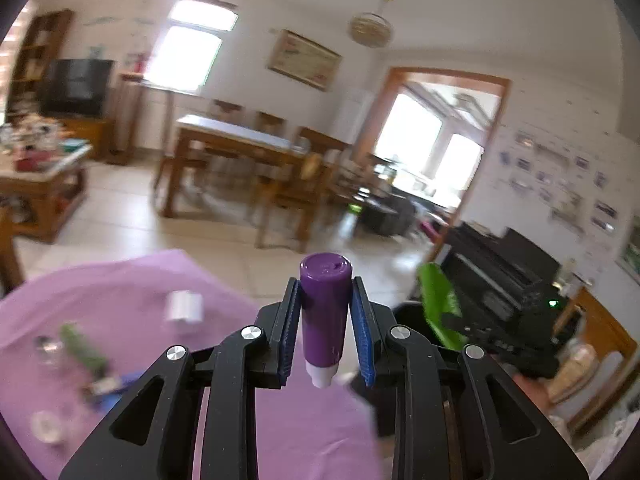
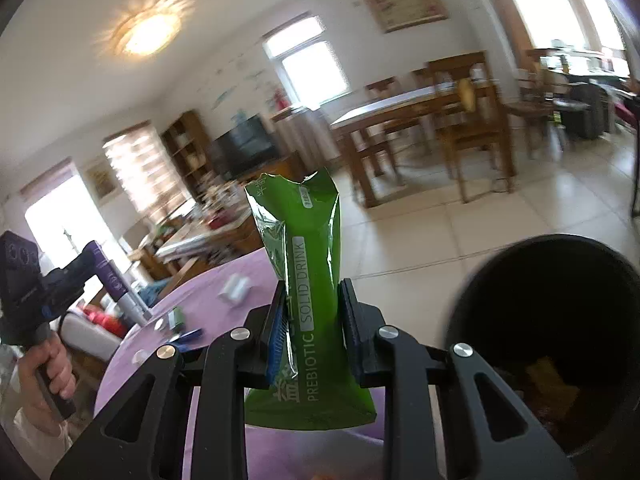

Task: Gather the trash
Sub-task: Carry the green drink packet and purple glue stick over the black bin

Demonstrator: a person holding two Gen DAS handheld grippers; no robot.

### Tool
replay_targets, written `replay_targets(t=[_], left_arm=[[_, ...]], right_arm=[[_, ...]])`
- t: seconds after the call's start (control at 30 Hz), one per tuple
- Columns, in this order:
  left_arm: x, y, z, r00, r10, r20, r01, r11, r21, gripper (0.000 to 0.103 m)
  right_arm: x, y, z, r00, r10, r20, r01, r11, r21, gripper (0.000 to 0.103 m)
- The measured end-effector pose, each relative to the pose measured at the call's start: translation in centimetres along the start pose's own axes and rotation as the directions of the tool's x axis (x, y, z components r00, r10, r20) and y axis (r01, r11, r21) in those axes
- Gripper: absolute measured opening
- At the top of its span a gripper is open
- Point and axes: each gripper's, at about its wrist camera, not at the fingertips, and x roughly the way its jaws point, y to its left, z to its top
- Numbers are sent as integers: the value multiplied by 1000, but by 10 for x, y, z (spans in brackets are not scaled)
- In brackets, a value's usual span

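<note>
Clearly, we grip two pieces of trash at once. Our left gripper [image 1: 324, 320] has its jaws drawn narrow onto a purple tube [image 1: 325, 312], glossy, with a flat purple end pointing away from us and a white nozzle cap toward us; the blue pads [image 1: 290, 332] press its sides. Our right gripper [image 2: 312, 328] is clamped on a green sachet [image 2: 310, 300], a crinkled foil stick printed "PREBIOTIC SOLID DRINK", its far end torn open and ragged, its near end hanging back past the jaws.

Only the right wrist view gives us the mouth of the black trash bin [image 2: 552, 320], just to the right of those jaws, with brownish scraps inside. It also shows our left hand [image 2: 48, 372] on the other gripper's handle, far left of the jaws, the tube seen side-on. The left wrist view shows the sachet [image 1: 438, 304] to the right of the left jaws, with only a dark sliver of the bin [image 1: 408, 316] beneath it.

Under both grippers lies a purple tablecloth [image 1: 120, 304]. Left of and beyond the left jaws sit a small white wrapper [image 1: 185, 308], a green packet [image 1: 82, 348] and other bits, all too blurred for us to name. How deep the bin goes we cannot tell; its right edge is cut off.
</note>
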Motion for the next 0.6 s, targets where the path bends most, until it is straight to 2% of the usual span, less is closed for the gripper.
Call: replay_targets(t=[0.13,0.23,0.3,0.47,0.6], left_arm=[[57,-49,-9,991,-120,-52,121,992,26,26],[104,-83,-24,974,-204,-103,208,978,28,26],[140,-106,-35,955,-256,-148,262,965,19,26],[215,-146,-69,917,-312,-247,323,946,3,26],[266,-171,-97,898,-315,-309,331,944,0,26]], right_arm=[[-28,-50,0,994,-92,50,89,994,65,26],[-44,-84,-4,986,-152,66,144,983,116,26],[-51,-103,-7,980,-188,69,177,974,141,26],[-56,-137,-19,969,-239,56,224,955,194,26],[-53,-159,-26,968,-246,48,228,944,237,26]])
